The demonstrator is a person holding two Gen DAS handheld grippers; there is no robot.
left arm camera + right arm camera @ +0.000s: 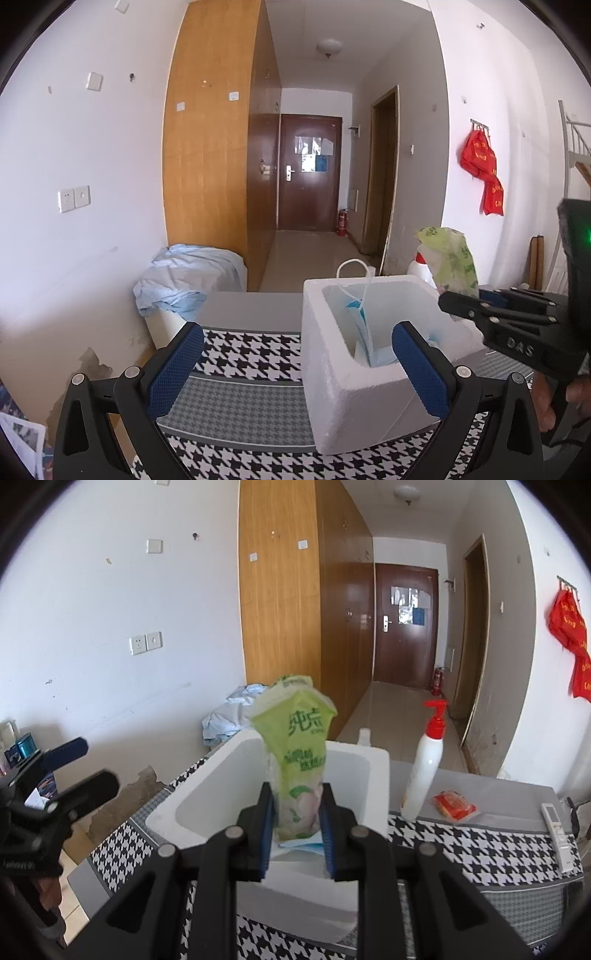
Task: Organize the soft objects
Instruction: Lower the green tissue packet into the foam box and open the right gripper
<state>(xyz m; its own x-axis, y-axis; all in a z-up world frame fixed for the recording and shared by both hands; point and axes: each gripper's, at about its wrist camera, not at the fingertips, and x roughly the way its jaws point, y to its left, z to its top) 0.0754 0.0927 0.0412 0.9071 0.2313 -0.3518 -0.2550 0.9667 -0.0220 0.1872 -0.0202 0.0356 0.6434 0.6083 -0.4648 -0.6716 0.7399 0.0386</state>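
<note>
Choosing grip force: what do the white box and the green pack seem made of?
White box: likely expanded foam, with matte, grainy, thick walls. Green pack, held by the right gripper: thin glossy plastic film, crinkled and slightly translucent, probably over soft tissues.

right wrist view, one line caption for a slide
Right gripper holds a green tissue pack upright over the white foam box.

A matt, grainy foam box, a glossy crinkled plastic tissue pack and a woven houndstooth cloth were observed.
</note>
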